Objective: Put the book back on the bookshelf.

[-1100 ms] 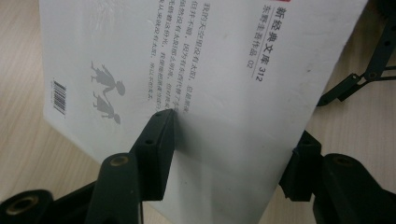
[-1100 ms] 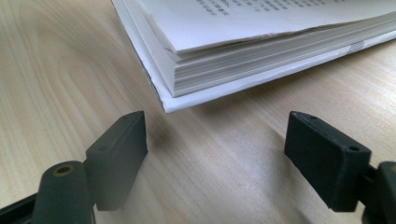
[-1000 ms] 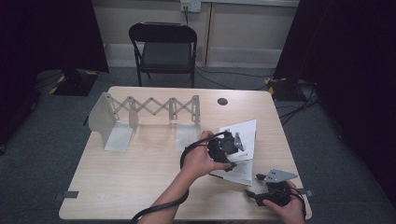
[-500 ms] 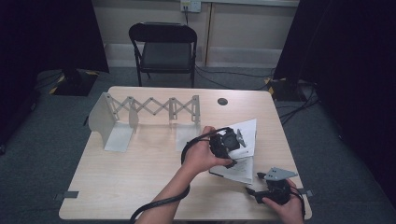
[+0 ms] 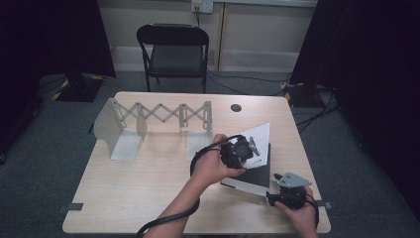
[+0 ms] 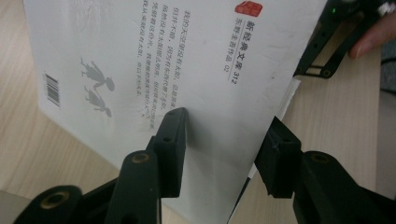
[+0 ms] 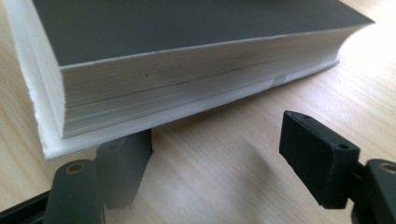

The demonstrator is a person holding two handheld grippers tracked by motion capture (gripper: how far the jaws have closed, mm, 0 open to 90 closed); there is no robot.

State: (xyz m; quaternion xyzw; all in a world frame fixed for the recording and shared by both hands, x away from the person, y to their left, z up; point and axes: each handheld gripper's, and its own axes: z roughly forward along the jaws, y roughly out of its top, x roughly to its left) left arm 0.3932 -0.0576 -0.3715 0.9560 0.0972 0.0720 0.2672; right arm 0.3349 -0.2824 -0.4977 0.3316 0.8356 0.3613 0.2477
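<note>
Near the right edge of the counter lies a book, its white cover lifted up off the grey page block. The left tool has just been closing its jaws, one on each face of that raised cover, and now grips it. The right tool sits by the front right corner, jaws apart, close beside the book's page edges; one jaw reaches just under the lower cover's lip. A folding metal rack stands along the far left part.
</note>
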